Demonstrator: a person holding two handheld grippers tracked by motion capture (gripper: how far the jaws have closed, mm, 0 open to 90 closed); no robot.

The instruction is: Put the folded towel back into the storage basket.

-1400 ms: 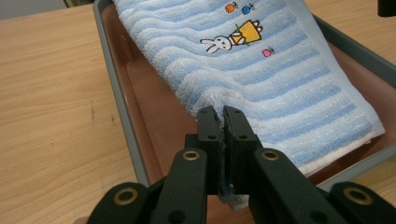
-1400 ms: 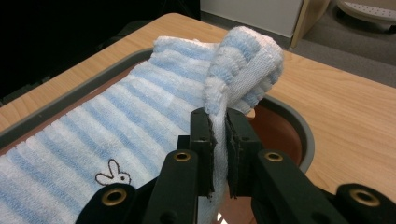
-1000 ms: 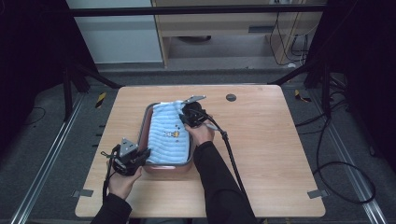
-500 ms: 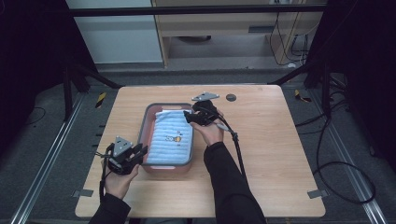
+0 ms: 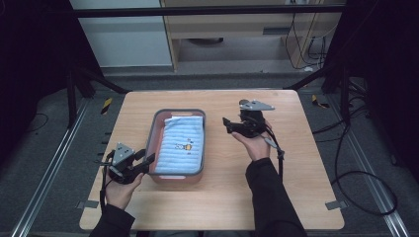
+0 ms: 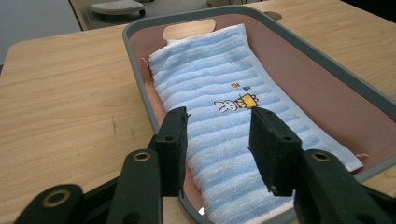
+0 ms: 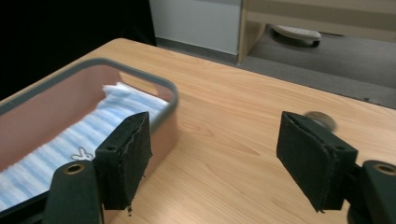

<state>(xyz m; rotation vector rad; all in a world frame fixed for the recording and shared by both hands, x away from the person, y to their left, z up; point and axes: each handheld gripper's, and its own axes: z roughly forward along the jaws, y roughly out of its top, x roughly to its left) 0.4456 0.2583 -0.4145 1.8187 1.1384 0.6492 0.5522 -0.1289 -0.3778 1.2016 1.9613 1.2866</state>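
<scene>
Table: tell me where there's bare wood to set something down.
Bare wood lies between the bin and the right claw, along the table near edge between the forearms, and left of the bin's far end. Crowded: the bin, filled by the towel, with the left claw at its near-left corner.

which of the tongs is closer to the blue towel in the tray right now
Left. The left tongs sit at the tray's near left corner, jaws just over the towel. The right tongs hover over bare table, off the tray's right side.
</scene>
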